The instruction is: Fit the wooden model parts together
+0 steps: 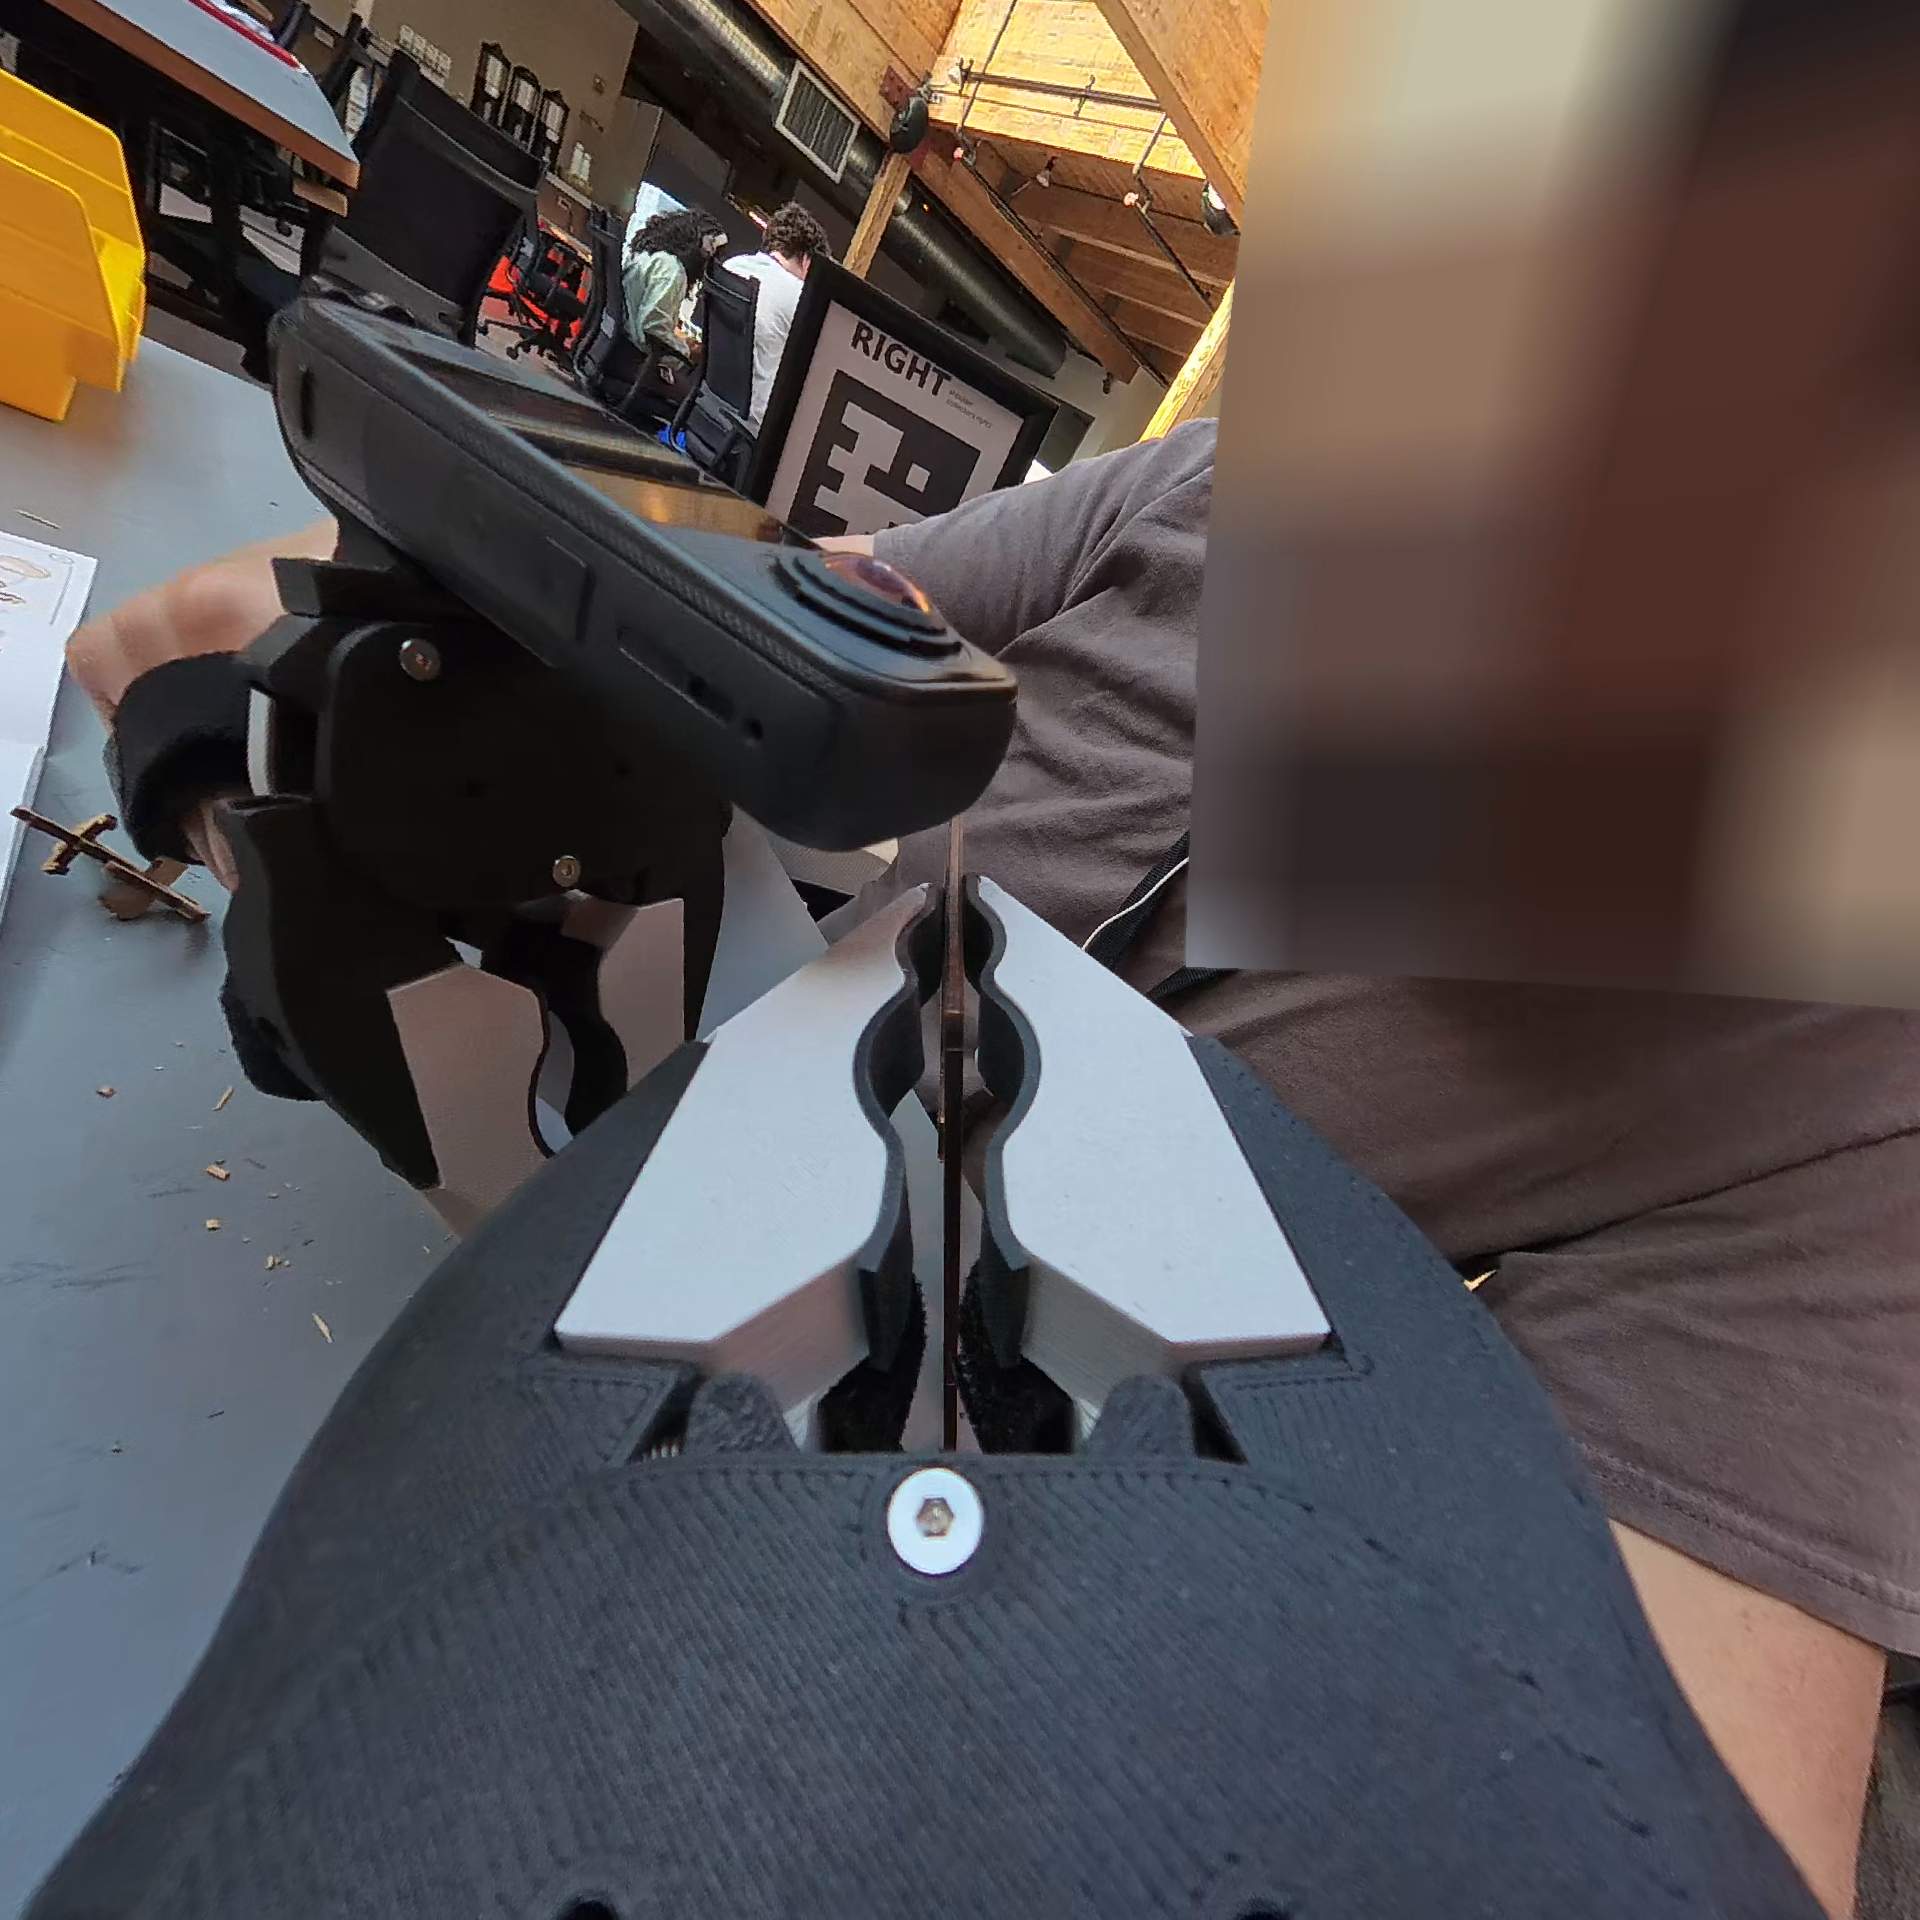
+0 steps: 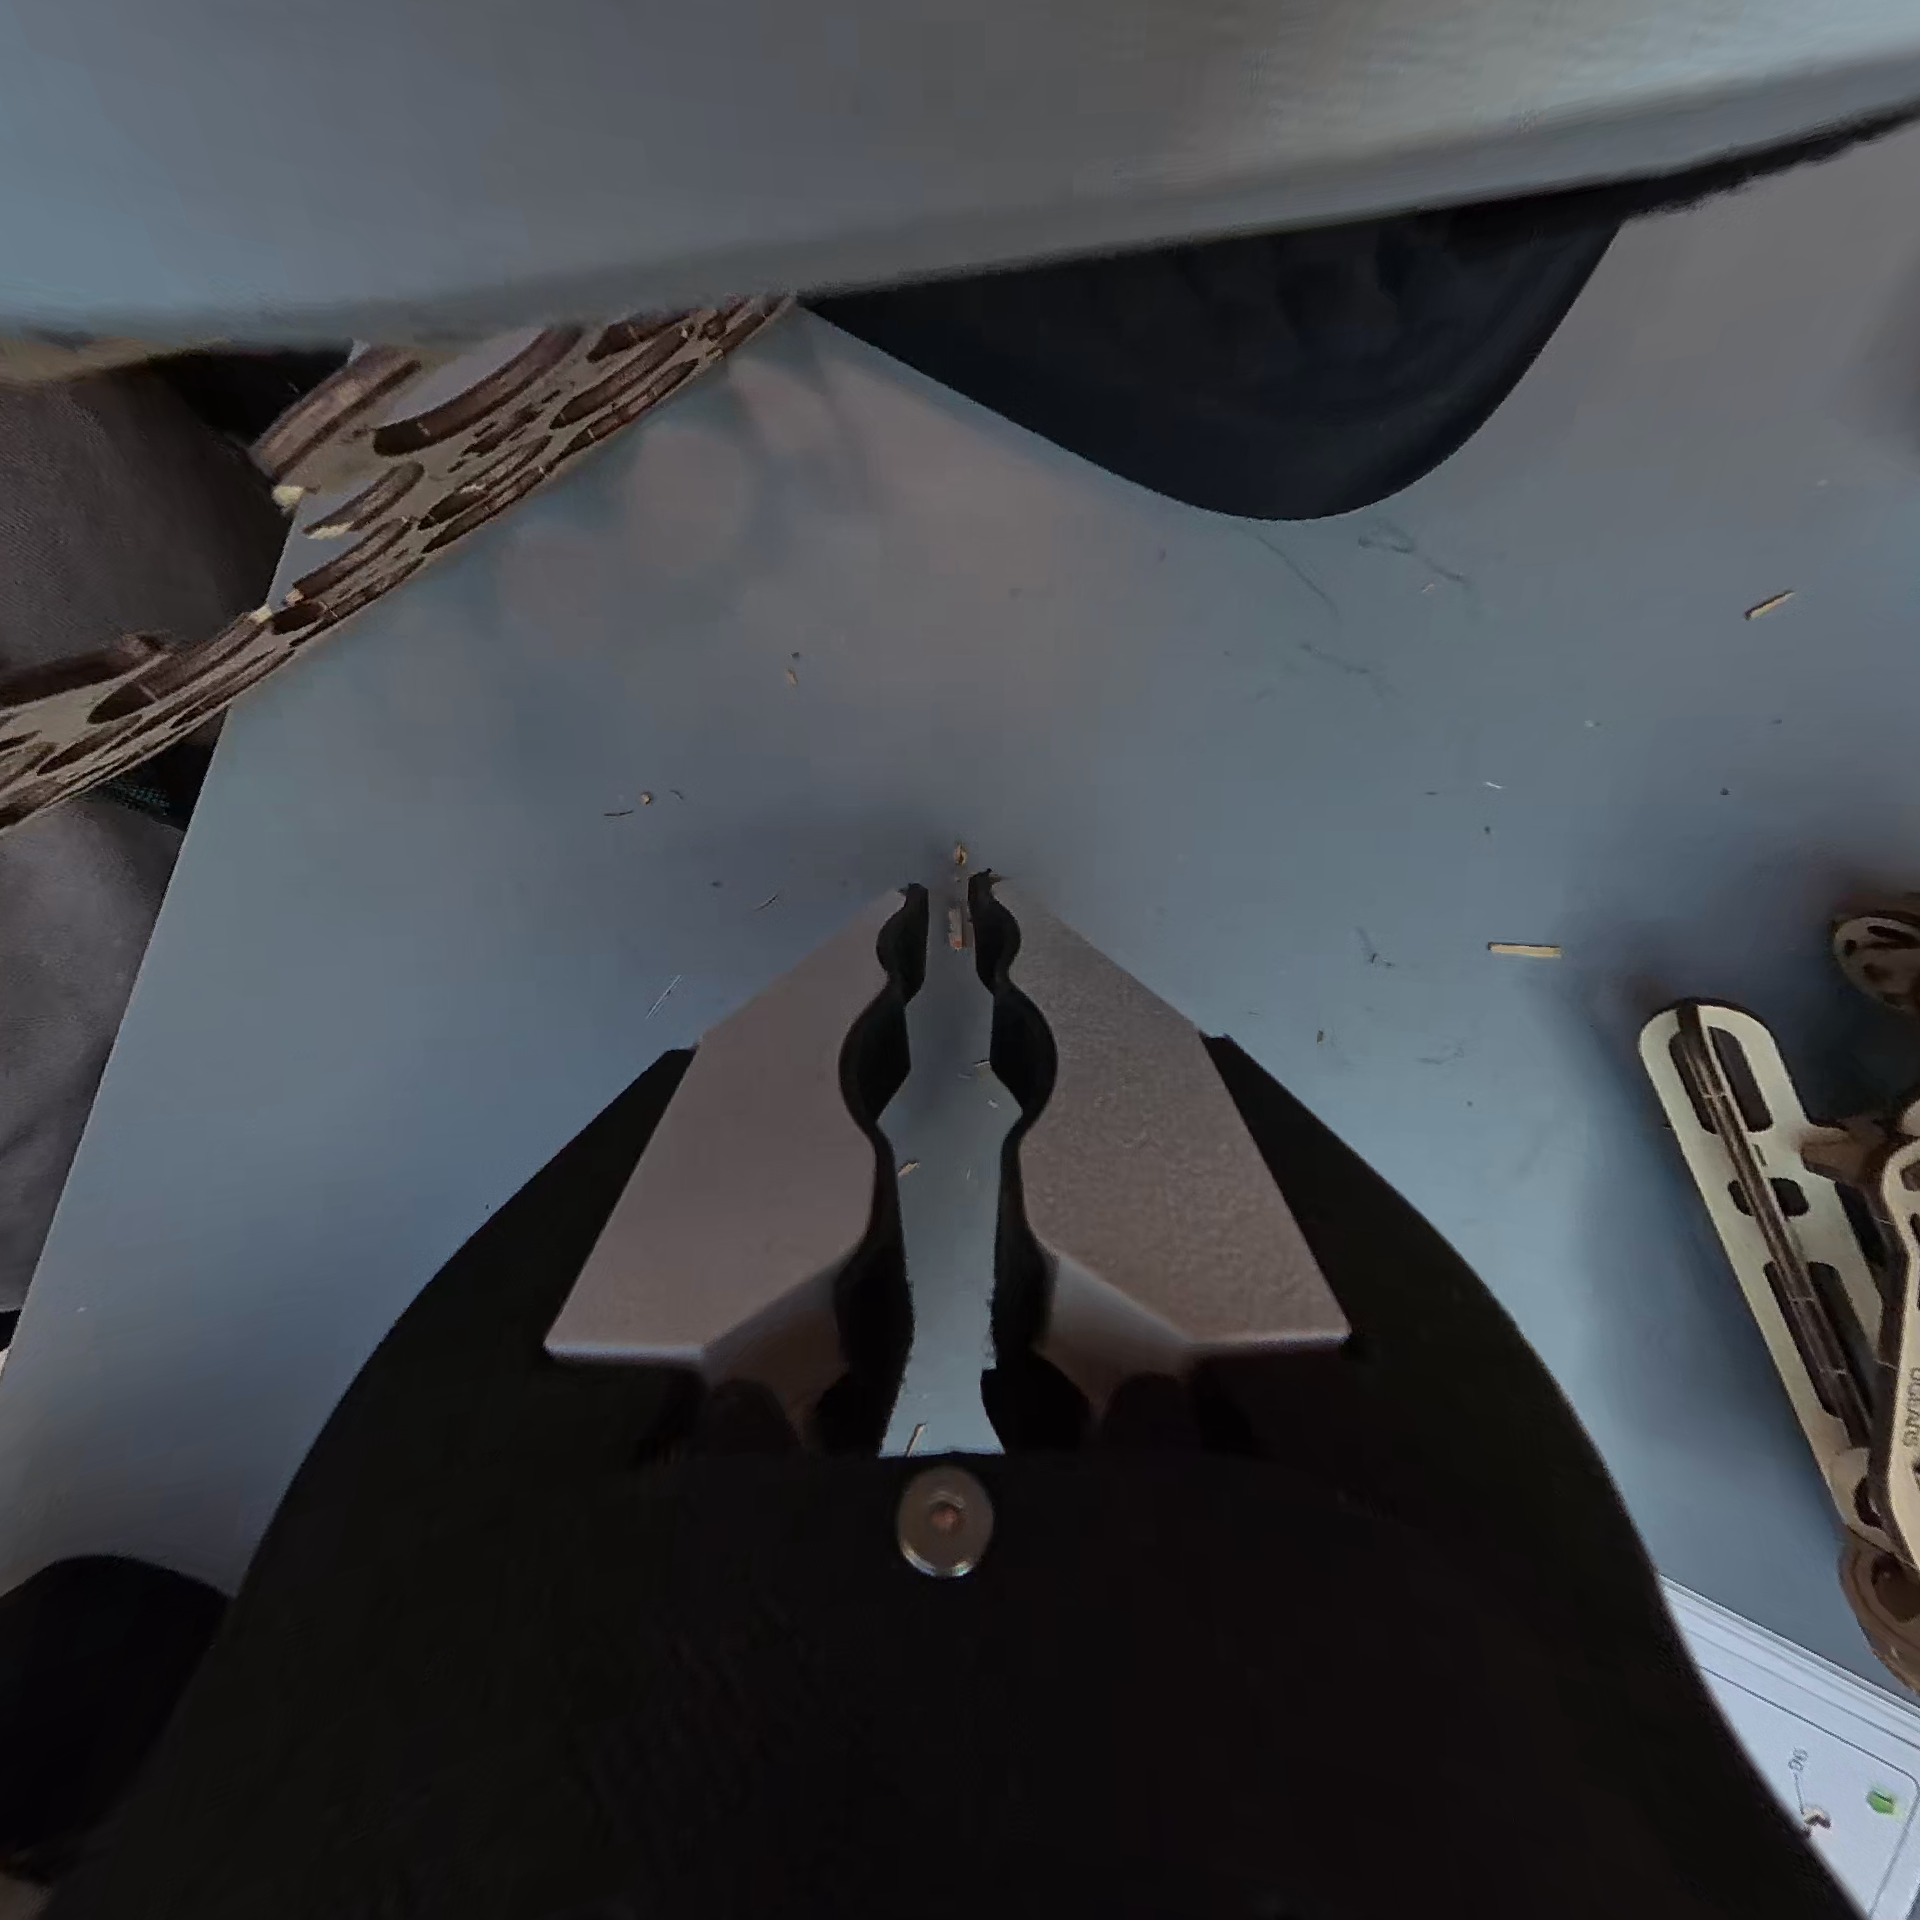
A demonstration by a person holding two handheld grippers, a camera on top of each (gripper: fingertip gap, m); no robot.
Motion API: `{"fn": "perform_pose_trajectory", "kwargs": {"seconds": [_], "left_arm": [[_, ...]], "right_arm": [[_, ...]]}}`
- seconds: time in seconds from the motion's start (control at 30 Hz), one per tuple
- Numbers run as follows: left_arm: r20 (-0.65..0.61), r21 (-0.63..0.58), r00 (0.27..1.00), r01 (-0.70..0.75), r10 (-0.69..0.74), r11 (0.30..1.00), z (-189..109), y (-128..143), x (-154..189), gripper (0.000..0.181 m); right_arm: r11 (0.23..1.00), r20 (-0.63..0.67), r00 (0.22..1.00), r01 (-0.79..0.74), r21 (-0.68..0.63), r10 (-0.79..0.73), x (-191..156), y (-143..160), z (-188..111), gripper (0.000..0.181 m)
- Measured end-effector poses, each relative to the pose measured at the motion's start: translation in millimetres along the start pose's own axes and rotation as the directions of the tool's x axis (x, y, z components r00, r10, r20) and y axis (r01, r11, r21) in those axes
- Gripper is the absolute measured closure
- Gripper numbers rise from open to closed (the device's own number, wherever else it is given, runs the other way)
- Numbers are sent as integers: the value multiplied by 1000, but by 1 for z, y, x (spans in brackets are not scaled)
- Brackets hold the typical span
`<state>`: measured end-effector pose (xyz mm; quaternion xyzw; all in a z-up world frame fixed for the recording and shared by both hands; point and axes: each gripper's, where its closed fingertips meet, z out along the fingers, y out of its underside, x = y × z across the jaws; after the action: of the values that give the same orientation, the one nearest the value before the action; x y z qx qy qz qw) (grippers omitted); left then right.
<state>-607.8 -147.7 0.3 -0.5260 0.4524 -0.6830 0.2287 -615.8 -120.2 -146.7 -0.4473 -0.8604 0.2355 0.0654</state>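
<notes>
My left gripper [image 1: 951, 904] is shut on a thin dark wooden sheet [image 1: 950, 1049], seen edge-on between the pads and held in the air in front of the person's lap. The same cut-out sheet [image 2: 416, 468] shows at the upper left of the right wrist view. My right gripper [image 2: 948, 891] points down at the grey table [image 2: 1195, 727] with its jaws a narrow gap apart. A tiny wood chip [image 2: 956, 925] lies between the tips, not gripped. The right gripper also shows in the left wrist view [image 1: 488, 1122], held by a gloved hand. A partly built wooden model [image 2: 1808, 1247] lies to its right.
A small wooden assembly [image 1: 104, 862] and white instruction sheets [image 1: 31, 623] [image 2: 1818, 1766] lie on the table. Yellow bins [image 1: 62, 239] stand at the far left. Wood splinters [image 2: 1522, 949] are scattered about. The person's torso and arm [image 1: 1091, 644] are close behind the grippers. Left tips to right tips: about 15 cm. To reach the partly built wooden model [image 2: 1808, 1247] in a straight line is about 15 cm for my right fingers, about 20 cm for my left.
</notes>
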Motion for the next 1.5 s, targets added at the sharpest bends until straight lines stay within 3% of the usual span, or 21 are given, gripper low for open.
{"fn": "perform_pose_trajectory", "kwargs": {"seconds": [0.17,0.27,0.4,0.5,0.6,0.7,0.8,0.9,1.0,1.07,1.17,1.23,1.33,1.43,1.5], "left_arm": [[2,-1,1000,3,-3,1000,1,0,-1,181],[10,1,1000,10,-10,1000,1,0,-3,181],[36,4,999,30,-30,1000,0,0,-8,181],[56,5,998,32,-33,999,-1,-1,-12,181],[88,11,994,57,-58,998,-1,0,-20,181],[146,19,985,90,-92,996,-5,1,-32,181],[254,36,957,134,-139,990,-13,4,-56,181],[341,110,904,233,-257,966,-29,9,-83,181],[350,295,841,319,-413,900,-48,2,-104,181],[374,301,832,309,-410,902,-52,3,-108,181],[392,282,837,286,-382,916,-51,3,-106,181],[382,276,842,288,-380,917,-48,2,-104,181],[378,272,840,302,-390,914,-46,5,-106,181],[373,272,839,309,-396,911,-46,6,-107,181],[376,269,839,307,-393,913,-46,7,-106,181]], "right_arm": [[999,42,999,-18,-37,19,-3,6,7,181],[997,-19,997,-77,13,78,7,8,3,181],[926,21,961,-270,263,274,7,5,-24,181],[795,64,884,-447,410,464,14,11,-49,181],[577,189,744,-629,521,640,11,20,-75,181],[358,242,585,-719,595,774,2,55,-93,181],[215,220,440,-742,635,871,-16,104,-100,181],[29,328,317,-756,654,890,-33,136,-108,181],[-60,366,231,-772,633,901,-39,155,-105,181],[-79,366,195,-784,615,910,-38,160,-101,181],[-51,331,183,-807,589,926,-35,165,-97,181],[23,266,214,-817,576,940,-35,169,-97,181],[257,96,361,-803,537,928,-37,174,-98,178],[557,-138,560,-704,440,817,-40,181,-98,178],[682,-254,635,-647,341,730,-43,184,-92,180]]}}
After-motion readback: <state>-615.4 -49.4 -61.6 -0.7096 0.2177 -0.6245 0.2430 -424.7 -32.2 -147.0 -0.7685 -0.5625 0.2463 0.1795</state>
